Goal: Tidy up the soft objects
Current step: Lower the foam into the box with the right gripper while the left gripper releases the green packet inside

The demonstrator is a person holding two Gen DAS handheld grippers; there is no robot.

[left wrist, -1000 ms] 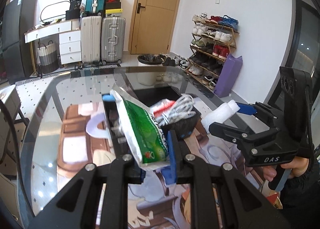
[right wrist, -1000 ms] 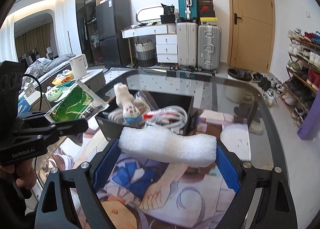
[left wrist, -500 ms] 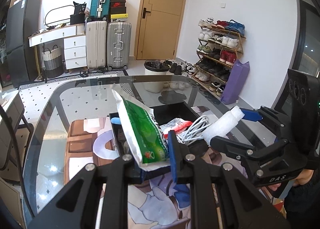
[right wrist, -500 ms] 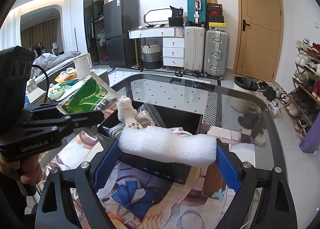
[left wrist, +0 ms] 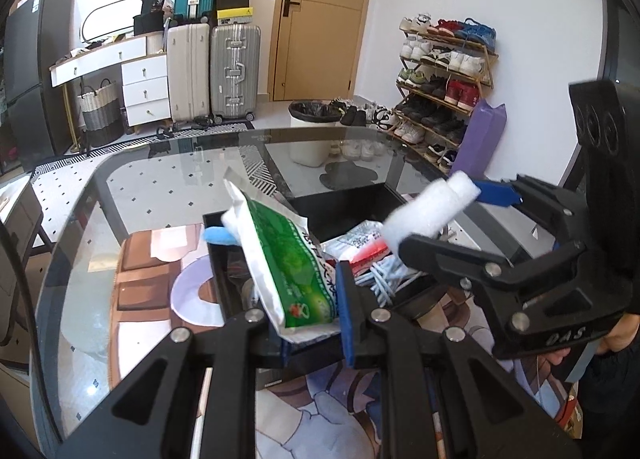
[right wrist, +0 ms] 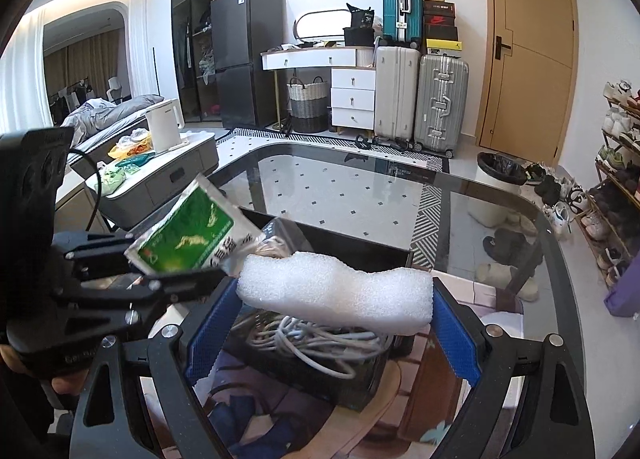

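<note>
A glass table point(left wrist: 100, 243) with a dark rounded rim fills the middle of both views, the tiled floor showing through its top. On it lies a printed mat point(left wrist: 144, 283) with a cartoon picture, reaching from the centre to the lower edge of the left wrist frame. A black bin point(left wrist: 360, 203) stands on the mat at the centre, holding a coil of white cable point(right wrist: 316, 343) and other small items.
</note>
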